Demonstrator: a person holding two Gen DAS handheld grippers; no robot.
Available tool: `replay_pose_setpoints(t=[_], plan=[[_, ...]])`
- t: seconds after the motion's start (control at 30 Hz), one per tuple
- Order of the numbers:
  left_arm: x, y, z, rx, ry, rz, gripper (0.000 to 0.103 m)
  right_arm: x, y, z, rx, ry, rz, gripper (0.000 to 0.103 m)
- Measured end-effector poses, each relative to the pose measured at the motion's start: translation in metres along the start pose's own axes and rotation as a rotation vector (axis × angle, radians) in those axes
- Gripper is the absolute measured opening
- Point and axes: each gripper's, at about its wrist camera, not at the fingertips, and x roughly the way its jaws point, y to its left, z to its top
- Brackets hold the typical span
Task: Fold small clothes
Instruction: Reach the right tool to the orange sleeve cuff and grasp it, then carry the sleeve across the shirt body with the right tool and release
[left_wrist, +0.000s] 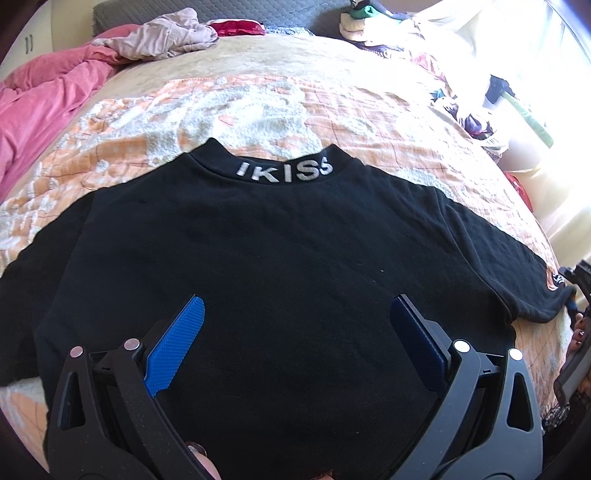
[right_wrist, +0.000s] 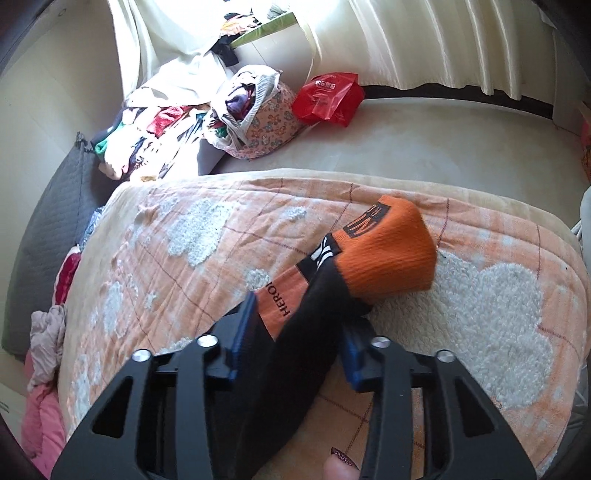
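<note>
The right gripper (right_wrist: 295, 339) is pinching the sleeve (right_wrist: 332, 280) of the black top: black cloth fills the gap between its blue pads (right_wrist: 242, 332), and the orange ribbed cuff (right_wrist: 388, 251) stands up beyond the tips toward one o'clock, lifted off the blanket. No earlier picture tells how the grip came about, but it looks bunched rather than flat.

The left gripper (left_wrist: 295, 317) hangs spread wide over the body of the black top (left_wrist: 277, 229), its pads clear of the cloth, nothing between them. From there the shirt lies flat, back up, with the lettered collar (left_wrist: 284, 171) at twelve o'clock and the far sleeve running off toward three o'clock, where its printed end reaches the frame's edge.

The step in hand seems to be folding that sleeve in across the body. To do it well, the right hand should carry the cuff low and level toward the collar line, keeping the cloth taut so the shoulder crease falls straight. The left pads could press down near the shoulder seam as an anchor; otherwise the fleecy orange blanket (left_wrist: 258, 107) may let the whole shirt drag.
</note>
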Motion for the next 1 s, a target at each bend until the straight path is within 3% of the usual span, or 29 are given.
replay_pose_setpoints(t=[0.17, 0.37, 0.7, 0.8, 1.0], plan=[[-0.004, 0.012, 0.004, -0.051, -0.024, -0.003, 0.095, -0.015, 0.011, 0.0, -0.044, -0.053, 0.117, 0.009], [-0.013, 0.022, 0.004, -0.098, -0.044, -0.023, 0.095, -0.039, 0.041, -0.008, -0.147, -0.104, 0.277, 0.009], [-0.034, 0.043, 0.002, -0.164, -0.067, -0.07, 0.095, -0.077, 0.117, -0.06, -0.457, -0.08, 0.563, 0.009], [-0.04, 0.055, 0.0, -0.201, -0.069, -0.118, 0.095, -0.089, 0.137, -0.081, -0.554, -0.063, 0.629, 0.009], [-0.054, 0.071, -0.004, -0.239, -0.083, -0.129, 0.095, -0.107, 0.164, -0.125, -0.708, -0.026, 0.712, 0.009]])
